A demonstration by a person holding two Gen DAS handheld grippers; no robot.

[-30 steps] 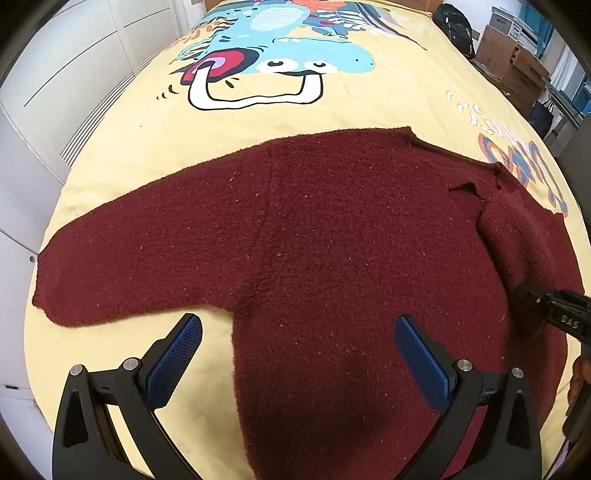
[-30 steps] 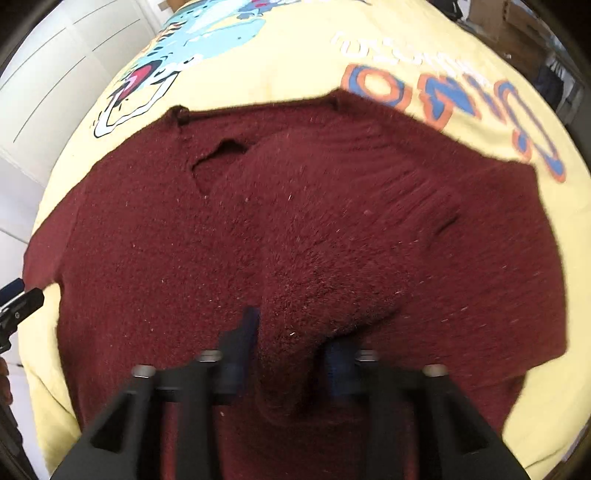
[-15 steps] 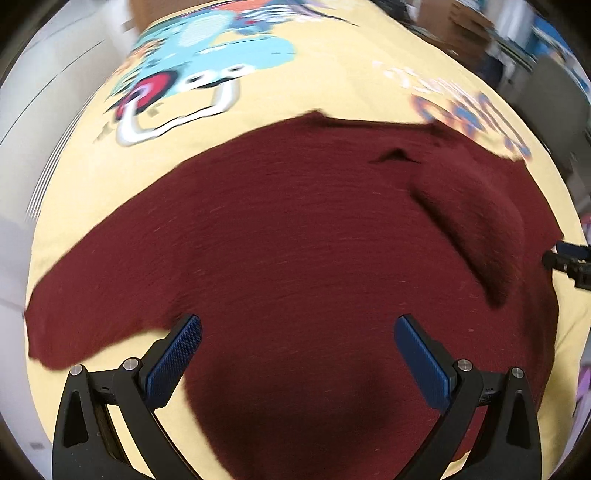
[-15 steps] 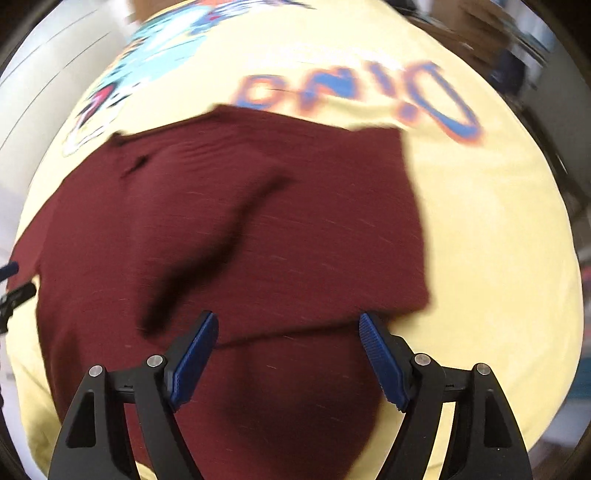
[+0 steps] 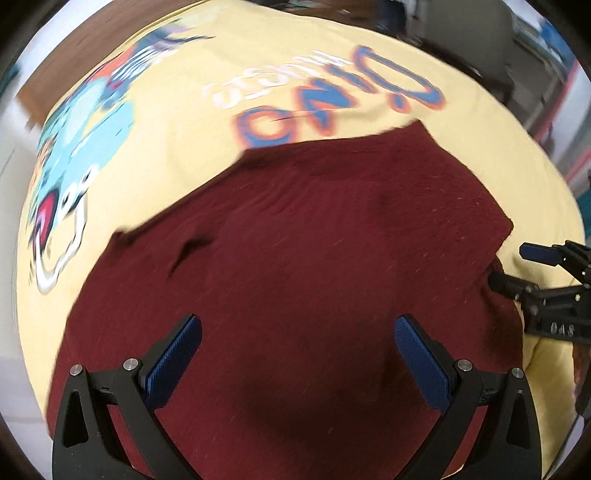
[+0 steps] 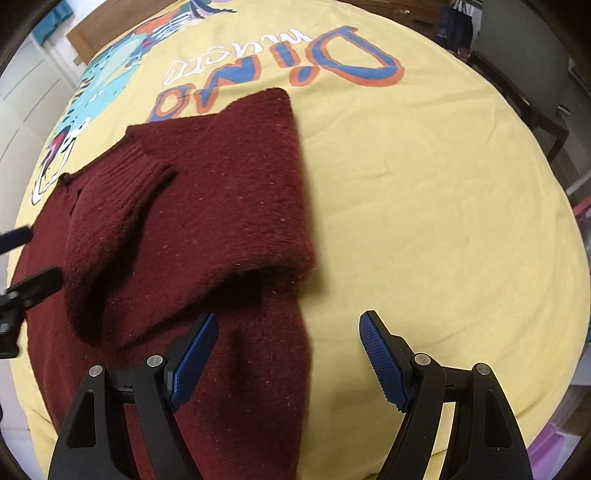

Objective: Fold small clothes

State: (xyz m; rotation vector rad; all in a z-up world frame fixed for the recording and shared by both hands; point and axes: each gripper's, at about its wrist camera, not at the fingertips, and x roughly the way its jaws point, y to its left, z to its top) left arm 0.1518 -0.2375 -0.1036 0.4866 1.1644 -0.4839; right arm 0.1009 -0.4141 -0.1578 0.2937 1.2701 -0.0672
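A dark red knitted sweater [image 5: 314,266] lies flat on the yellow sheet. In the right wrist view the sweater [image 6: 207,206] has one sleeve [image 6: 114,206] folded across its body, cuff toward the collar. My left gripper [image 5: 295,332] hovers open over the sweater's body with nothing between its blue pads. My right gripper [image 6: 288,339] is open above the sweater's right edge, one finger over the knit and the other over bare sheet. Each gripper also shows in the other's view: the right gripper [image 5: 511,266] at the sweater's right side, the left gripper [image 6: 33,256] at its left.
The yellow sheet [image 6: 424,206] carries a cartoon dinosaur print [image 5: 74,155] and "DINO" lettering [image 6: 332,62]. Bare sheet stretches to the right of the sweater. A dark chair [image 6: 524,85] and a bag [image 6: 456,26] stand beyond the bed's far right.
The right gripper let go of the sleeve, opened and moved right; the sleeve now lies folded on the body. The left gripper swept right across the sweater, and its view turned.
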